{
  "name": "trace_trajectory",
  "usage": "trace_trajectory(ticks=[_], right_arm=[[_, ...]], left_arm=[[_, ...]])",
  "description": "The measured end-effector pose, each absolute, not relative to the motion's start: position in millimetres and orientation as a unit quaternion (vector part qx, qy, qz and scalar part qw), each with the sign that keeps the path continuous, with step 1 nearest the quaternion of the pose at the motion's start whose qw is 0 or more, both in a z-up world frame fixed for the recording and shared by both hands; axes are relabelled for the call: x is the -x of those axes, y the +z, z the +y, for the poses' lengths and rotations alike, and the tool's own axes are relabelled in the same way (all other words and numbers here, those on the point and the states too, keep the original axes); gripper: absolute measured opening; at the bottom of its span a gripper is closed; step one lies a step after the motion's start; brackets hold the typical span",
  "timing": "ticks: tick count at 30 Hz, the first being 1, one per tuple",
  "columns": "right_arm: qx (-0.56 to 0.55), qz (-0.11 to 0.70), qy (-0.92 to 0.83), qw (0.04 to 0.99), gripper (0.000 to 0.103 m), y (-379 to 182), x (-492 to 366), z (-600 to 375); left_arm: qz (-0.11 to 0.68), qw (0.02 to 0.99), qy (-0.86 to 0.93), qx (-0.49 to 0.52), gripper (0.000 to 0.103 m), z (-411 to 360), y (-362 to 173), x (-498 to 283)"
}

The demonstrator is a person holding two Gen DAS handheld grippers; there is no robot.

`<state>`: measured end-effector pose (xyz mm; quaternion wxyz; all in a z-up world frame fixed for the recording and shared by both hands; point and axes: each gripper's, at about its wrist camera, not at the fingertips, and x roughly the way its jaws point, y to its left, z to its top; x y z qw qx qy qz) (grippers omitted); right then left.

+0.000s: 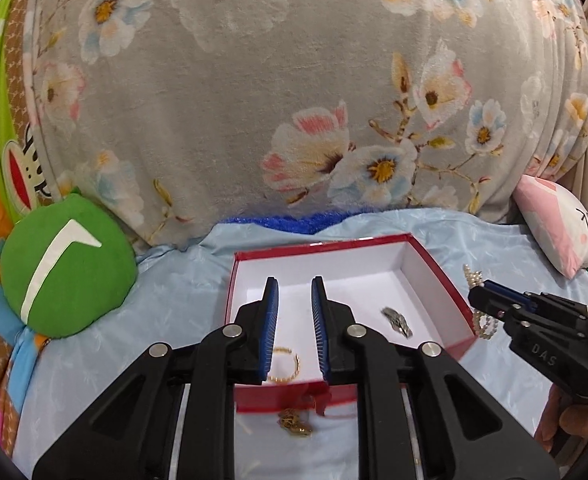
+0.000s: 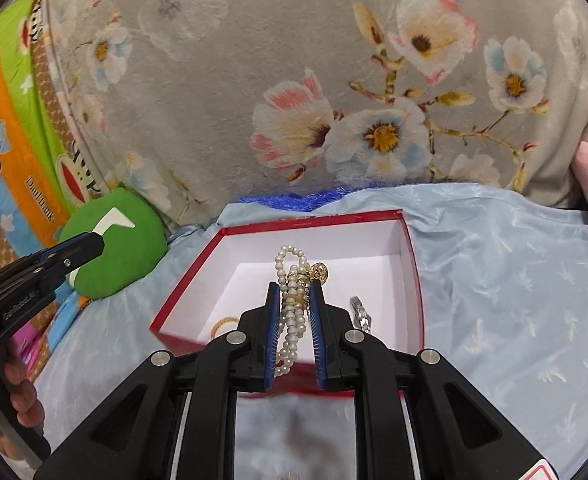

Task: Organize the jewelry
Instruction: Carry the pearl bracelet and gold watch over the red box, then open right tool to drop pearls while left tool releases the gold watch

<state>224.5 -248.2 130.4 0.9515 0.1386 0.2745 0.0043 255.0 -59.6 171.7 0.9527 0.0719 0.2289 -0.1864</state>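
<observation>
A red box (image 1: 433,264) with a white inside sits on the light blue cloth. In it lie a gold bracelet (image 1: 290,368) and a silver piece (image 1: 397,322). A small gold piece (image 1: 294,424) lies on the cloth in front of the box. My left gripper (image 1: 294,286) is open and empty above the box. My right gripper (image 2: 295,288) is shut on a pearl necklace (image 2: 292,312) with a gold charm (image 2: 317,272), held above the box (image 2: 411,264). It also shows in the left wrist view (image 1: 483,292), right of the box, pearls (image 1: 481,320) hanging from it.
A large grey floral cushion (image 1: 294,80) fills the back. A green round plush (image 1: 66,268) lies at the left, a pink pillow (image 1: 553,224) at the right. A blue fuzzy cloth (image 1: 290,222) peeks behind the box. Colourful cartoon bedding (image 2: 10,140) is at far left.
</observation>
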Motion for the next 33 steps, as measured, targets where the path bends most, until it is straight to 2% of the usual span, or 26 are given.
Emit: trace_trajectory(ticks=[5, 8, 9, 10, 12, 17, 20, 21, 23, 24, 25, 27, 33], right_arm=[[-0.131, 0.287, 0.003, 0.949, 0.014, 122.1, -269.8, -248.3], [-0.131, 0.292, 0.012, 0.947, 0.014, 113.2, -272.8, -244.7], [-0.129, 0.292, 0.013, 0.948, 0.014, 109.3, -270.7, -243.3], [-0.128, 0.295, 0.015, 0.947, 0.014, 104.0, -268.2, -241.8], [-0.134, 0.300, 0.021, 0.944, 0.014, 95.8, -264.3, -240.9], [-0.145, 0.309, 0.024, 0.940, 0.014, 82.0, -257.8, -239.0], [-0.140, 0.311, 0.024, 0.940, 0.014, 79.9, -255.0, -237.1], [-0.137, 0.311, 0.024, 0.940, 0.014, 80.2, -254.6, -236.5], [-0.131, 0.310, 0.021, 0.941, 0.014, 80.6, -253.8, -236.3], [-0.131, 0.310, 0.021, 0.941, 0.014, 80.5, -254.0, -236.8], [-0.131, 0.311, 0.021, 0.941, 0.014, 80.4, -254.0, -236.7], [-0.131, 0.310, 0.020, 0.941, 0.014, 80.0, -254.1, -236.7], [-0.129, 0.308, 0.021, 0.942, 0.014, 81.2, -255.1, -236.1]], left_arm=[[0.261, 0.949, -0.162, -0.074, 0.016, -66.2, 155.0, -297.8], [0.281, 0.943, -0.165, -0.068, 0.020, -51.9, 131.1, -295.1], [0.291, 0.940, -0.165, -0.070, 0.035, -48.4, 121.4, -292.2], [0.302, 0.937, -0.163, -0.073, 0.055, -44.2, 109.3, -289.1], [0.328, 0.929, -0.152, -0.081, 0.069, -37.5, 77.7, -280.5], [0.379, 0.904, -0.147, -0.129, 0.069, -47.8, 10.3, -270.1], [0.399, 0.894, -0.144, -0.142, 0.069, -55.8, -14.9, -273.9], [0.403, 0.893, -0.144, -0.142, 0.066, -57.0, -20.5, -275.5], [0.415, 0.888, -0.144, -0.133, 0.052, -56.6, -29.0, -280.1], [0.423, 0.885, -0.147, -0.126, 0.034, -55.9, -32.4, -282.8], [0.430, 0.882, -0.152, -0.117, 0.021, -55.5, -35.4, -285.9], [0.432, 0.882, -0.162, -0.100, 0.018, -52.8, -35.5, -287.7], [0.409, 0.892, -0.179, -0.075, 0.015, -38.3, -13.6, -270.9]])
